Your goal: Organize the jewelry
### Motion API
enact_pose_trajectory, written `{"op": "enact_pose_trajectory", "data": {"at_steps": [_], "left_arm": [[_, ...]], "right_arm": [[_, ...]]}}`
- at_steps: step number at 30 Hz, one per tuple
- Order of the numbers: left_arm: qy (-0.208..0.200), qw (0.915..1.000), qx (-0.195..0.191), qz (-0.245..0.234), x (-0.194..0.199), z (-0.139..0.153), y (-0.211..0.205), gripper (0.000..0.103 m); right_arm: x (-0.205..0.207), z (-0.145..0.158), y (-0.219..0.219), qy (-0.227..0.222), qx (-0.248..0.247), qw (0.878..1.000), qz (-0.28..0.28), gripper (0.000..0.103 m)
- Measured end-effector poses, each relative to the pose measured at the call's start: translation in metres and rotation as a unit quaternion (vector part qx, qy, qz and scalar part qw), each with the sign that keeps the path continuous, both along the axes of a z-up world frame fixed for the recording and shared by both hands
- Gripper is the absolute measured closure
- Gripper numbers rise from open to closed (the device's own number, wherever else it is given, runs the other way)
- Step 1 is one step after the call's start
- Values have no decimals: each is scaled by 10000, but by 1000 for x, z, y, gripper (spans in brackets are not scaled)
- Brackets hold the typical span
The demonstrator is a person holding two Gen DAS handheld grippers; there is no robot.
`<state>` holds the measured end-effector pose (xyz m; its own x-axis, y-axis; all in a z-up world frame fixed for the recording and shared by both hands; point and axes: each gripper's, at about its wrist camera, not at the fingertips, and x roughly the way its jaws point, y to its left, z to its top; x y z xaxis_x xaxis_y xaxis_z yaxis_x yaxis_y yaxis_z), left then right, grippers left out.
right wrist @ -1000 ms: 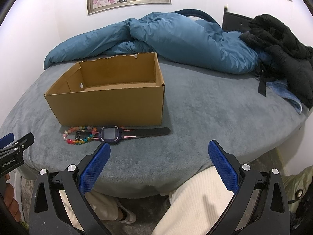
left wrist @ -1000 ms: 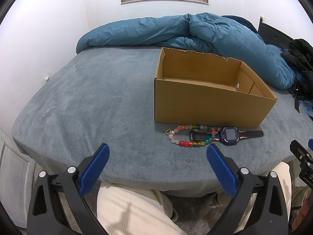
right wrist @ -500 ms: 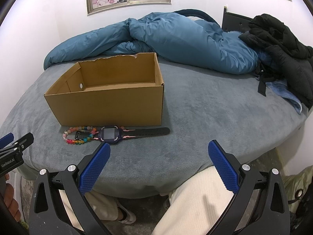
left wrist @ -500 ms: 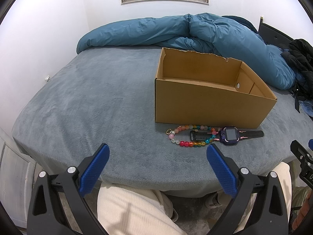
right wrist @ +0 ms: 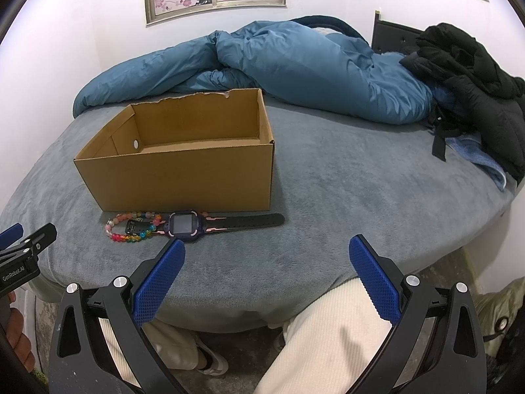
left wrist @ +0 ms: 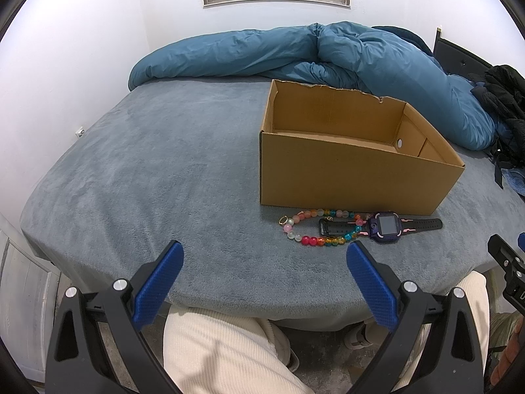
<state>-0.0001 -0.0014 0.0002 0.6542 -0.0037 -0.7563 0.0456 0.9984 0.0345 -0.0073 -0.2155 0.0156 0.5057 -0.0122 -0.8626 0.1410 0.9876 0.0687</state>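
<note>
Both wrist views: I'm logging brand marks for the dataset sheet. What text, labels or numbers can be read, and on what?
"GenRobot.AI": white print on the left gripper body, right wrist view.
Watch screen: dark, nothing legible.
Cardboard box: no print visible.
Right gripper body, left wrist view: marking cut off, unreadable.

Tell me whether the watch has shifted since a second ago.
No. The watch lies in the same spot in front of the cardboard box, its strap across the bead bracelet.
</note>
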Motion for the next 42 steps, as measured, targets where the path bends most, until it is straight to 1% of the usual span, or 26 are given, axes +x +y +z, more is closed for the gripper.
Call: {"op": "enact_pose_trajectory", "data": {"at_steps": [12, 15, 23, 27, 29, 30, 34, 35, 38, 39, 40, 42], "left_arm": [[3, 10000, 3, -3, 0, 0, 0, 6], [0, 10000, 1, -3, 0, 0, 0, 6], [-2, 10000, 9, -2, -1, 0, 1, 6], [55, 10000, -37, -18, 1, -3, 2, 6], [117, 9999, 0, -84, 3, -6, 0, 6], [122, 9999, -3, -111, 3, -9, 5, 6], [157, 9994, -15, -298, 4, -12, 1, 6], [160, 9993, -32, -323, 5, -14, -1, 6], [141, 9986, -304, -421, 9, -16, 1, 6], [33, 9978, -456, -472, 9, -15, 2, 6], [-37, 9975, -519, -479, 9, -15, 2, 6], [-140, 9968, -546, -567, 10, -13, 0, 6]], "right_arm": [[0, 2, 1, 0, 6, 10000, -2, 7], [1, 6, -1, 2, 11, 10000, -1, 7], [1, 5, 1, 42, 9, 10000, 10, 7], [0, 8, 8, 28, -32, 10000, 67, 7], [2, -5, 2, 42, -7, 10000, 62, 7], [3, -7, 3, 51, 39, 10000, 58, 7], [4, -12, 6, 2, 141, 9999, 63, 7], [5, -12, 6, -7, 157, 9999, 62, 7], [5, -15, 4, -20, 219, 9997, 60, 7], [6, -16, 3, -18, 243, 9997, 55, 7], [7, -18, 2, -12, 264, 9996, 45, 7], [7, -19, 0, -2, 294, 9996, 25, 7]]}}
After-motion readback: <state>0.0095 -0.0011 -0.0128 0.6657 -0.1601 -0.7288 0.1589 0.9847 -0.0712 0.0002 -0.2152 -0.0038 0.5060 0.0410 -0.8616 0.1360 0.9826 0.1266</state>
